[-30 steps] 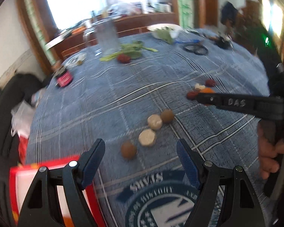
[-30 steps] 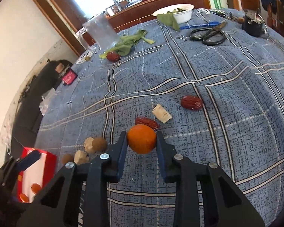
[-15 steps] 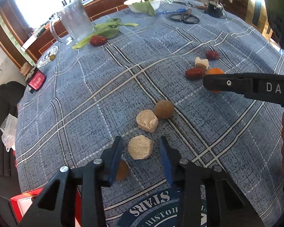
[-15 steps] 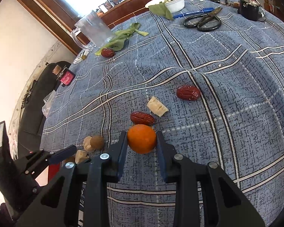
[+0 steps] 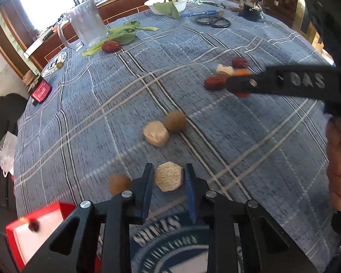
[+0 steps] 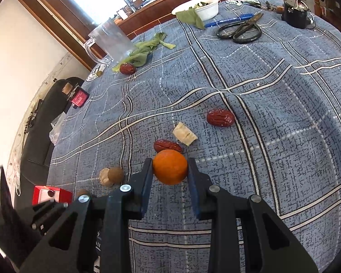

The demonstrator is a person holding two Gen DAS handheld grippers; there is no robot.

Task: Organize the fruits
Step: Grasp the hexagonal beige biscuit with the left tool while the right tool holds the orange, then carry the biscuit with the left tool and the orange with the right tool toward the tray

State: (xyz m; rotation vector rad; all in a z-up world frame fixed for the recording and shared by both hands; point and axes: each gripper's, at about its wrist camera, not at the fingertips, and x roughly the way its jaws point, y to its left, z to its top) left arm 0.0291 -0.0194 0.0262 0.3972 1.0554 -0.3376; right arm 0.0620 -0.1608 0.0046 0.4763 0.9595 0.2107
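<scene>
1. The left gripper is clamping a pale hexagonal piece low over the blue checked worktop; a brown round fruit is lying just beside it.
2. The right gripper is gripping an orange; a red date is lying just beyond.

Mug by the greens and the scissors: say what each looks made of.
Mug: looks like clear plastic or glass, frosted or cloudy; the light passes through its wall and handle. Scissors: dark metal, dull finish, with large looped handles; coating cannot be told.
</scene>
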